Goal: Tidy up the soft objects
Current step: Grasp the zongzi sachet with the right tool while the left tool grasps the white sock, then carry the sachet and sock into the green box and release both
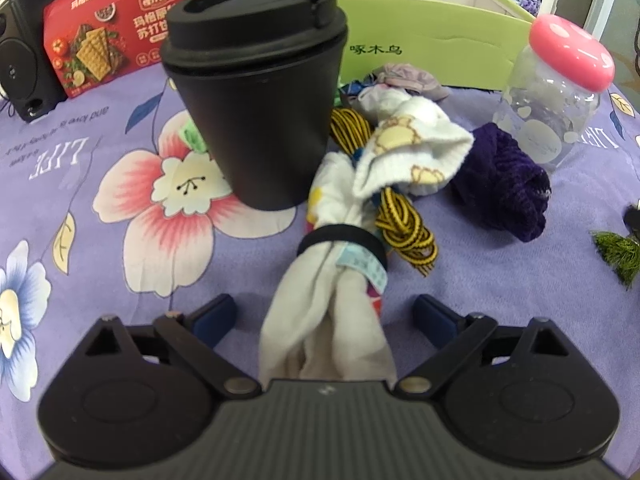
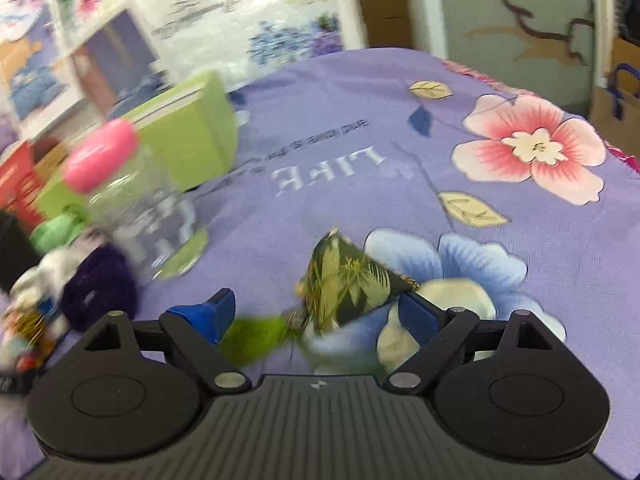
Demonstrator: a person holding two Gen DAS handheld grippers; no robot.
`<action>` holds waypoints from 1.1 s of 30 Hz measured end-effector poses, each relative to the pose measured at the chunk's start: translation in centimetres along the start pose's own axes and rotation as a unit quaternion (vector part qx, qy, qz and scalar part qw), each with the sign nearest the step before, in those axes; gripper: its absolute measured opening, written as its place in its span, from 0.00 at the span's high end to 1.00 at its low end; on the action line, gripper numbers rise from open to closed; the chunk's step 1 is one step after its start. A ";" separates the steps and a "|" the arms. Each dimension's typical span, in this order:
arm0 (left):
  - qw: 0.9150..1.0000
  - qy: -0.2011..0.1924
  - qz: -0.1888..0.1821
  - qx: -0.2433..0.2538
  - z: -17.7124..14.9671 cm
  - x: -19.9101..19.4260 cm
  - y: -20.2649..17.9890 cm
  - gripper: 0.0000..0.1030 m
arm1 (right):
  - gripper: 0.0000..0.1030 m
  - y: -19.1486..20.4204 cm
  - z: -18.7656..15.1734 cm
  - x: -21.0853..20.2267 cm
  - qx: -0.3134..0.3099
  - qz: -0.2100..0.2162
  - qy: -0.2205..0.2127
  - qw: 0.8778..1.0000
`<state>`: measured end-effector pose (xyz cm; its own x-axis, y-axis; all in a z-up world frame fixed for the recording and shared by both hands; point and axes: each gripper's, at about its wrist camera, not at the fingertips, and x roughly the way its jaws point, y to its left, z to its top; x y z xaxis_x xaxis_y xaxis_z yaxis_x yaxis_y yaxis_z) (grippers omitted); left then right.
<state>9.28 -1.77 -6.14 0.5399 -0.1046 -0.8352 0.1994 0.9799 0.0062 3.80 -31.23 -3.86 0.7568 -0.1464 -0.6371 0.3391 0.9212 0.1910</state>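
In the left wrist view my left gripper (image 1: 325, 312) is open, its blue fingers (image 1: 214, 314) either side of a white cloth bundle (image 1: 332, 320) tied with a black band (image 1: 340, 238). Beyond it lie a white sock (image 1: 408, 148), a yellow-black cord (image 1: 404, 224) and a dark purple knit piece (image 1: 500, 184). In the right wrist view my right gripper (image 2: 316, 312) is open around a green leaf-print fabric pouch (image 2: 348, 280) with a green tassel (image 2: 256, 334); the view is blurred.
A black lidded cup (image 1: 260, 92) stands left of the bundle. A clear jar with pink lid (image 1: 556, 88) (image 2: 132, 200), a green box (image 1: 432, 48) (image 2: 188, 148), a red cracker box (image 1: 108, 36) and a speaker (image 1: 24, 52) stand behind, on a purple floral cloth (image 2: 400, 152).
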 end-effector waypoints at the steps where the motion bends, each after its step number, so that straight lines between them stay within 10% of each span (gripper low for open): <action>1: 1.000 0.000 0.002 0.001 0.0 0.0 -0.1 0.07 | 0.25 0.5 0.3 0.8 -0.007 -0.017 0.008 1.000; 6: 1.000 -0.001 -0.004 0.000 0.1 0.1 0.1 0.07 | 0.25 3.0 -1.6 1.1 -0.095 -0.079 -0.010 0.992; 14: 1.000 -0.012 -0.012 -0.006 0.0 0.1 0.5 0.07 | 0.25 2.0 -1.2 1.0 -0.107 -0.051 0.002 0.993; 16: 1.000 -0.018 -0.012 -0.008 -0.1 -0.1 0.5 0.14 | 0.33 2.1 -1.5 0.6 -0.111 -0.047 -0.010 0.993; 18: 0.999 -0.031 -0.009 -0.006 -0.3 -0.8 0.7 0.48 | 0.72 1.9 -1.7 0.0 -0.109 -0.041 -0.025 0.993; 21: 0.999 -0.029 -0.021 -0.017 -0.3 -1.9 1.5 0.80 | 0.76 0.9 -1.8 -0.6 -0.093 -0.018 -0.033 0.995; 33: 0.996 -0.062 -0.058 -0.041 -4.0 -12.1 5.8 0.84 | 0.76 3.1 -2.8 -8.4 -0.106 0.091 -0.085 0.987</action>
<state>0.66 5.84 1.78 0.6142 -0.2336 -0.7538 0.2025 0.9699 -0.1355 -3.11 -26.14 0.02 0.8834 -0.0135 -0.4684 0.0783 0.9898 0.1192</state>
